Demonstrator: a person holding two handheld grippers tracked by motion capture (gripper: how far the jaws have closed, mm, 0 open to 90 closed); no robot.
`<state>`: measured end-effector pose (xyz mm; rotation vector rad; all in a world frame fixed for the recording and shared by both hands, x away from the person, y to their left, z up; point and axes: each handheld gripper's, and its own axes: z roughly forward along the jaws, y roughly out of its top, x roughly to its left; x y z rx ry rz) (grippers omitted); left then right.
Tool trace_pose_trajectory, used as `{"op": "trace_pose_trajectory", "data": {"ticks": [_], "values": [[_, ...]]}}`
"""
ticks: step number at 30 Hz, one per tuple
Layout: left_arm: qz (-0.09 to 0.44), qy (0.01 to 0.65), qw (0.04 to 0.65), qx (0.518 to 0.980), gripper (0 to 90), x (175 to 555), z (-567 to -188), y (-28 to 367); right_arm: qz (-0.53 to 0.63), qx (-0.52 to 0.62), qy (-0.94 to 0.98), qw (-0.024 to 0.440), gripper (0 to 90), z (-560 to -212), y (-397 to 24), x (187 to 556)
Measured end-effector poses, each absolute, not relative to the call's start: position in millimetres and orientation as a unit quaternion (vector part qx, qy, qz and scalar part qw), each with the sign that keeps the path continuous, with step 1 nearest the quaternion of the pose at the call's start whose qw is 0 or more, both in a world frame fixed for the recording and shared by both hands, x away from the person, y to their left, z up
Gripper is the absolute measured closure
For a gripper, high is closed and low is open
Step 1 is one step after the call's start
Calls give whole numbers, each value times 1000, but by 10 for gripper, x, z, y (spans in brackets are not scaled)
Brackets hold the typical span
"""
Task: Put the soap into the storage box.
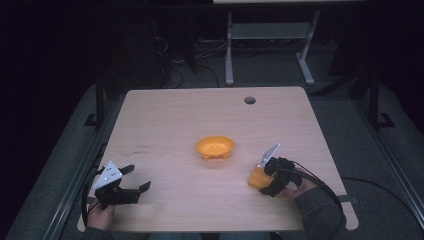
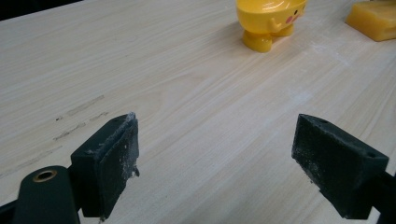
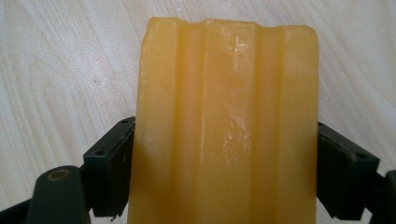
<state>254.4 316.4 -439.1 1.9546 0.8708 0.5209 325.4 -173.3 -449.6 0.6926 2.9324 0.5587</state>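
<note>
The right gripper (image 1: 266, 176) sat at the lower right of the high view, its jaws closed against the two long sides of a yellow-orange ridged block (image 3: 224, 126). In the right gripper view the block rose up the middle of the frame from between the jaws, each pad pressed flat to a side. In the high view the block (image 1: 257, 178) looked to be on or just above the table, just left of the gripper; whether it had left the surface could not be told.

To do this grasp well, I judged the squeeze should stay even and the lift go straight up, since the block looked smooth and glossy and might slip or twist if tilted early. If the yellow bowl (image 1: 215, 147) at the centre of the high view was the goal, the carry would run up and to the left, low and level.

The left gripper (image 1: 127, 184) rested at the lower left of the high view with its jaws spread wide and nothing between them. Its own view showed bare wood between the pads, with the bowl (image 2: 268, 21) at the top centre and the block (image 2: 376, 18) at the upper right corner.

The table (image 1: 165, 120) was pale wood with a round cable hole (image 1: 249, 100) near its far edge and faint scuff marks (image 2: 77, 119). Around it the room was dark; a white desk frame (image 1: 270, 45) stood at the top of the frame on grey floor.
</note>
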Motion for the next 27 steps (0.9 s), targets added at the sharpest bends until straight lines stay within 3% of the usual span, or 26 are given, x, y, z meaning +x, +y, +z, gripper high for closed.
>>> {"op": "trace_pose_trajectory", "data": {"ticks": [27], "values": [[212, 353, 457, 788, 143, 2534, -4374, 3177, 194, 189, 961, 52, 205, -4423, -1700, 3278]]}}
